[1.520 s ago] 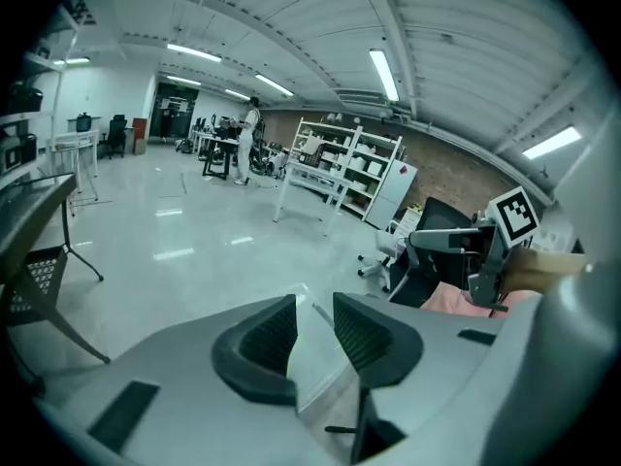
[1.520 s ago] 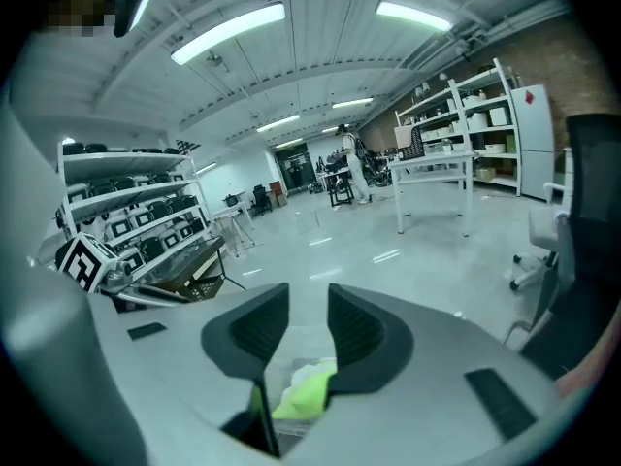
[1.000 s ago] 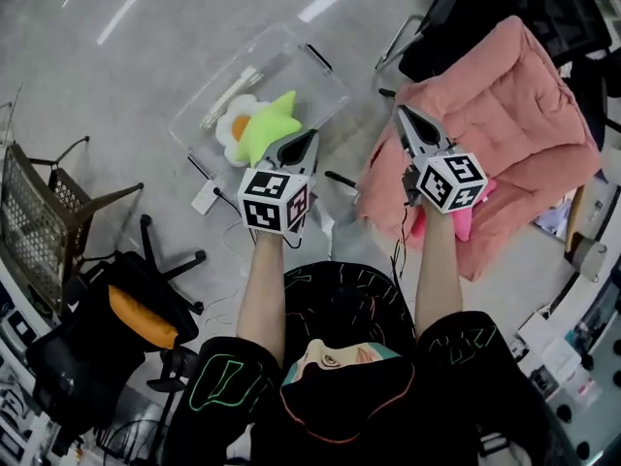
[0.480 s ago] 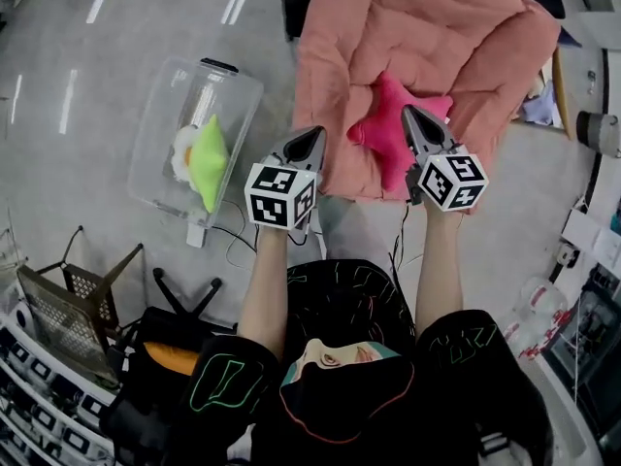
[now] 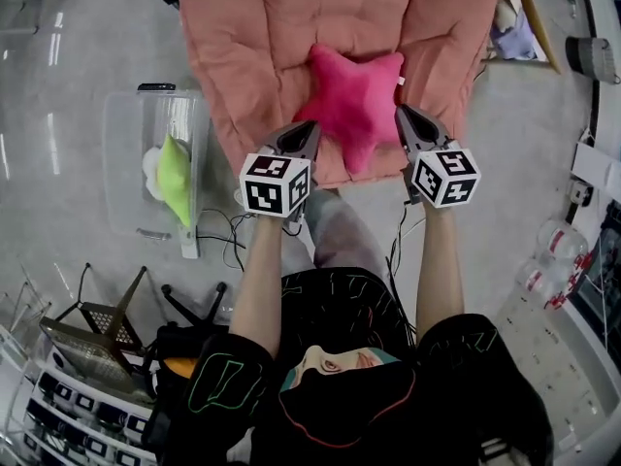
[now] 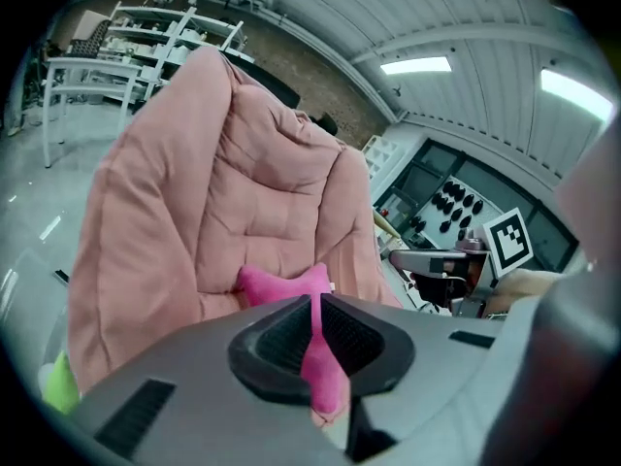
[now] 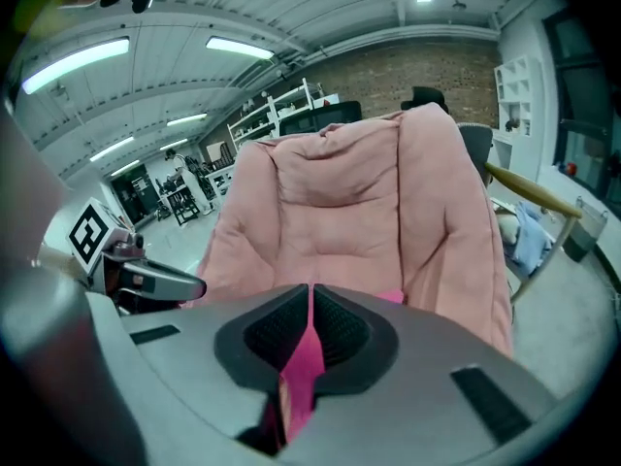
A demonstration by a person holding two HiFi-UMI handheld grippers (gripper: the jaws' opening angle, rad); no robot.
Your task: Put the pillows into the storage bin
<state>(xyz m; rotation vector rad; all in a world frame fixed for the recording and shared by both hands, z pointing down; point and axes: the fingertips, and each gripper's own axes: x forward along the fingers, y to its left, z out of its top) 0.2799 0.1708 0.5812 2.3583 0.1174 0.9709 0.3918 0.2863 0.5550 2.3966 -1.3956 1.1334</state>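
Observation:
A pink star pillow [image 5: 351,103] lies on the seat of a salmon padded chair [image 5: 252,47]. My left gripper [image 5: 309,124] points at the pillow's lower left tip and my right gripper [image 5: 400,113] at its lower right tip; whether either touches it I cannot tell. In the left gripper view, the left gripper [image 6: 315,299] has just been opening: only a thin slit shows, nothing in it, the pillow [image 6: 277,284] beyond. The right gripper [image 7: 310,287] is shut and empty. The clear storage bin [image 5: 124,178] on the floor at left holds a green star pillow [image 5: 173,175] and a white one [image 5: 150,168].
Cables [image 5: 218,236] trail on the floor between the bin and my legs. A wire basket [image 5: 97,343] and a black chair base [image 5: 189,304] stand at the lower left. Bottles [image 5: 548,260] and clutter line the right edge.
The view has swung from the storage bin to the salmon chair. Both grippers have travelled to the pink star pillow and now flank its lower tips. The bin now lies at the left.

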